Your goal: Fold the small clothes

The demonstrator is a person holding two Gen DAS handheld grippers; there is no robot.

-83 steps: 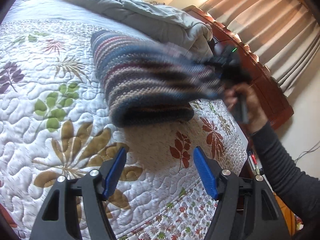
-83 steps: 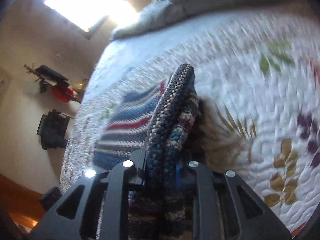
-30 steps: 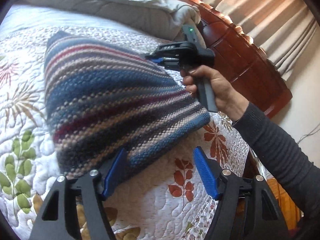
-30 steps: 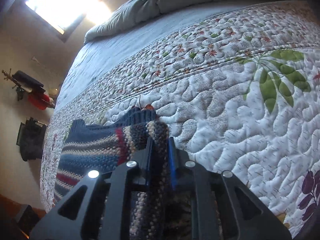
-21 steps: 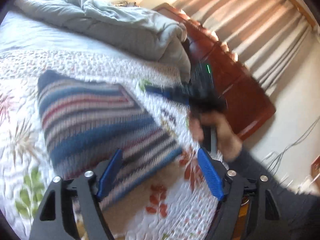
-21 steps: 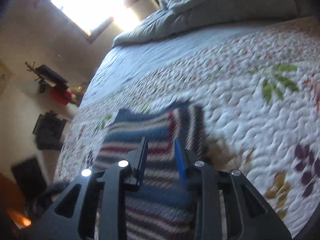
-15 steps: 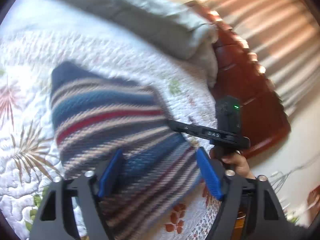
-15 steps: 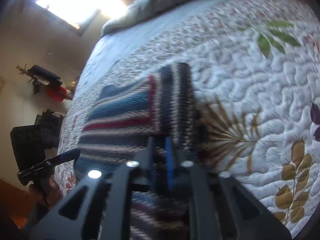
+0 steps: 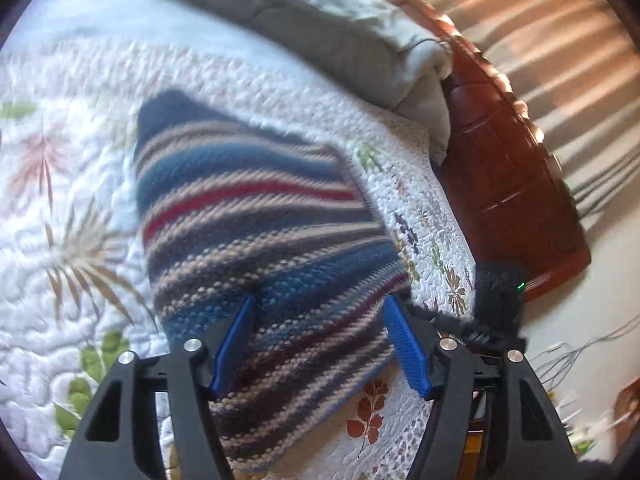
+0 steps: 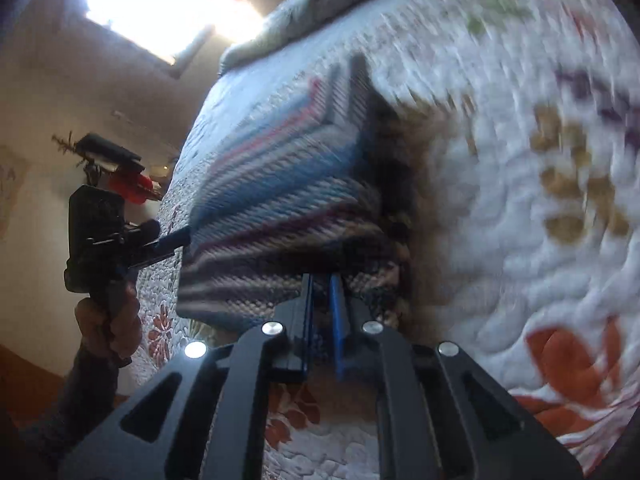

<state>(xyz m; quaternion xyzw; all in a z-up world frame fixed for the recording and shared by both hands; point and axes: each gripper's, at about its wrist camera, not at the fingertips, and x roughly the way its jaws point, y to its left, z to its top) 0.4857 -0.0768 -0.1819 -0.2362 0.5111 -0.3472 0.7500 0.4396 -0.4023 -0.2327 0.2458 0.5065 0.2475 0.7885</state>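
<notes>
A folded striped knit garment in blue, red, beige and dark bands lies on the floral quilt. My left gripper is open, its blue fingers spread just above the garment's near part. My right gripper is nearly closed, with its jaws at the garment's near edge; whether cloth is pinched between them is not clear. The right gripper also shows blurred in the left wrist view, at the garment's right corner. The left gripper shows in the right wrist view, held by a hand at the garment's left corner.
A grey bunched duvet lies at the head of the bed. A dark wooden headboard and striped curtains stand to the right. Cables lie on the floor beside the bed. A bright window is overhead in the right wrist view.
The right gripper set the garment down flat on the quilt, opened briefly, then moved to its near edge and closed down. The left gripper moved forward over the garment, staying open.
</notes>
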